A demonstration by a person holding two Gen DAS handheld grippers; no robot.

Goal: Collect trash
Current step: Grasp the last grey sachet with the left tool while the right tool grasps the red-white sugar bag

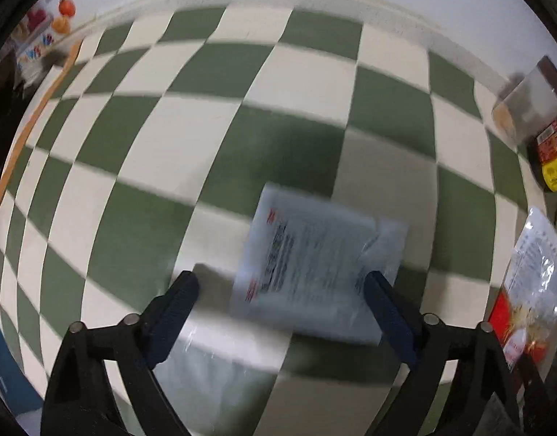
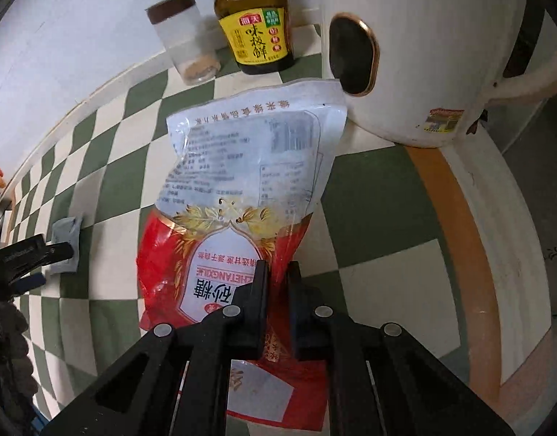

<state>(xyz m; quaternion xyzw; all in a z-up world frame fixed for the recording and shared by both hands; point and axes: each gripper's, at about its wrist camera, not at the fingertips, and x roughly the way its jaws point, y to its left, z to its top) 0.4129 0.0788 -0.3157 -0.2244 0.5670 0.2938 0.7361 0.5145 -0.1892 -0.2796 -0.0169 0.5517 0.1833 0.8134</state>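
Green and cream checkered cloth (image 1: 220,72) covers the table, which runs up to a pale wall at the far edge. Seen from the left wrist camera, the left gripper (image 1: 281,281) stands with its jaws spread wide, and a flat grey-white packet (image 1: 315,265) with red and black print lies on the cloth between the fingertips; motion blur makes it hard to tell whether either finger touches it, though the right-hand finger appears to overlap its edge. At about 3 o'clock in that view sit a clear jar (image 1: 525,105) and a brown sauce bottle (image 1: 551,152), and at 4 o'clock the red and white sugar bag (image 1: 529,290) shows at the rim. At 10 o'clock, far off, small orange fruits (image 1: 65,7) rest by a printed box (image 1: 33,47). From the right wrist camera, the right gripper (image 2: 277,279) has its jaws nearly closed, pinching the lower, red part of the sugar bag (image 2: 249,167), whose white printed top reaches toward 12 o'clock and touches a large white appliance (image 2: 424,54) at 1 o'clock. Behind the bag stand the jar (image 2: 184,43) with a dark lid and the bottle (image 2: 256,25) with a yellow label. At 9 o'clock the left gripper (image 2: 42,254) shows beside the grey packet (image 2: 65,234).
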